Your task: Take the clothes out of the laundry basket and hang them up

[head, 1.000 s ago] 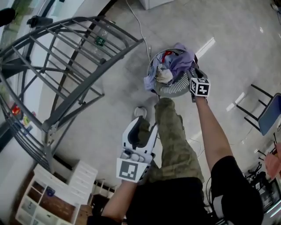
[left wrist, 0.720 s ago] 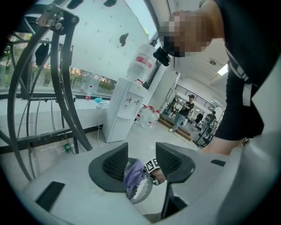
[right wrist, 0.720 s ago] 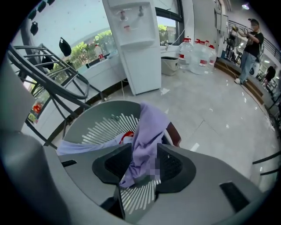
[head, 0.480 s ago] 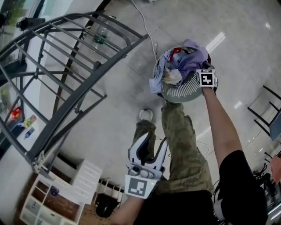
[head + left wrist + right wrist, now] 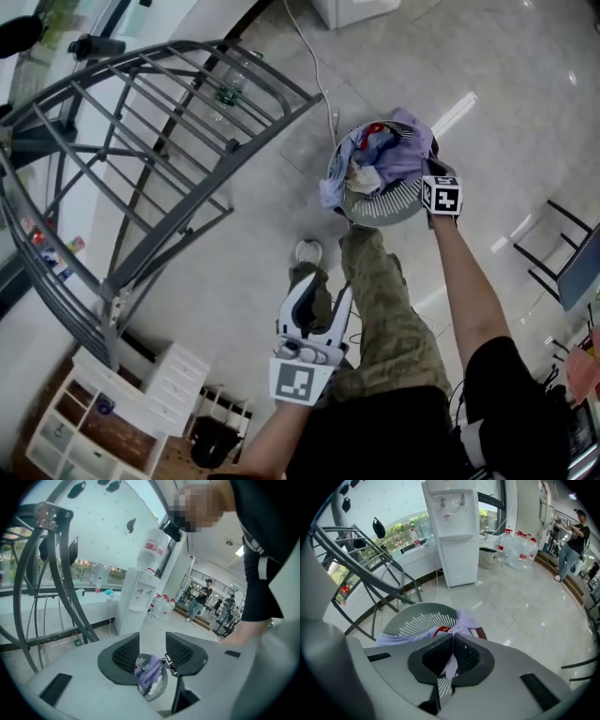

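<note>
A round grey laundry basket [image 5: 382, 203] stands on the floor, heaped with clothes. A lavender garment [image 5: 401, 155] lies on top, and a red piece [image 5: 373, 129] shows beneath it. My right gripper [image 5: 427, 172] reaches into the basket's right side. In the right gripper view its jaws [image 5: 452, 638] are shut, with a fold of the lavender garment [image 5: 465, 619] pinched between the pads. My left gripper [image 5: 319, 289] hangs low by the person's leg, far from the basket. It stands open [image 5: 152, 644], its jaws easing slightly inward with nothing between them. The grey drying rack [image 5: 141, 169] stands to the left.
A white water dispenser [image 5: 457, 531] and large water bottles [image 5: 519, 549] stand beyond the basket. A white shelf unit [image 5: 122, 412] is at the lower left, a dark chair [image 5: 570, 251] at the right. A cable [image 5: 314, 66] runs along the floor. People stand in the distance.
My right gripper has stayed at the basket's right rim, against the lavender garment. My left gripper has kept its place beside the leg. The head view has shifted a little.
</note>
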A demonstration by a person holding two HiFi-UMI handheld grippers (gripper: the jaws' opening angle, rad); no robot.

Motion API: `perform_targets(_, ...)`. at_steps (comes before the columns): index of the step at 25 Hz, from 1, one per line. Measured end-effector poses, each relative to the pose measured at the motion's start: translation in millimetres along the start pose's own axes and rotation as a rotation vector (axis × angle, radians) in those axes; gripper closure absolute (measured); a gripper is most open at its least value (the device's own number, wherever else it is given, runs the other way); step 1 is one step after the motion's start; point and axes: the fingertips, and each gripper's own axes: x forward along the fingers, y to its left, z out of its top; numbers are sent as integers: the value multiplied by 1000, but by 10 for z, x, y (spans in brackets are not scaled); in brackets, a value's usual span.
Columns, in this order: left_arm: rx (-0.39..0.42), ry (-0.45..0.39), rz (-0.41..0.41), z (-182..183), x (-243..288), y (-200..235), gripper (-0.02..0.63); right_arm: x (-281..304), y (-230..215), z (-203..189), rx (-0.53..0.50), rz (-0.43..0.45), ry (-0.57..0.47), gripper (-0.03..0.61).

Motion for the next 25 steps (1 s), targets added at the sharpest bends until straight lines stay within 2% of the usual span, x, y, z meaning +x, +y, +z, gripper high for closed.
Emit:
perform_targets(7, 20, -35, 5, 636, -350, -210, 445, -1194, 248, 488, -81, 102, -57, 575)
perform_targets(11, 37, -71, -5, 926, -622, -346, 445, -1985, 390, 843, -69, 132, -122, 575)
perform_targets(17, 84, -93, -46, 1148, -1206, -508, 445, -3367, 526, 1575, -9, 120, -276, 575)
perform_targets(20, 138, -100, -70, 1198, -1587, -542, 445, -4135, 793, 1886, 6, 148, -364, 575)
perform_targets(25, 175, -150, -100, 1391, -1927, -526, 445, -5347, 1316, 2549, -5, 217, -548, 575)
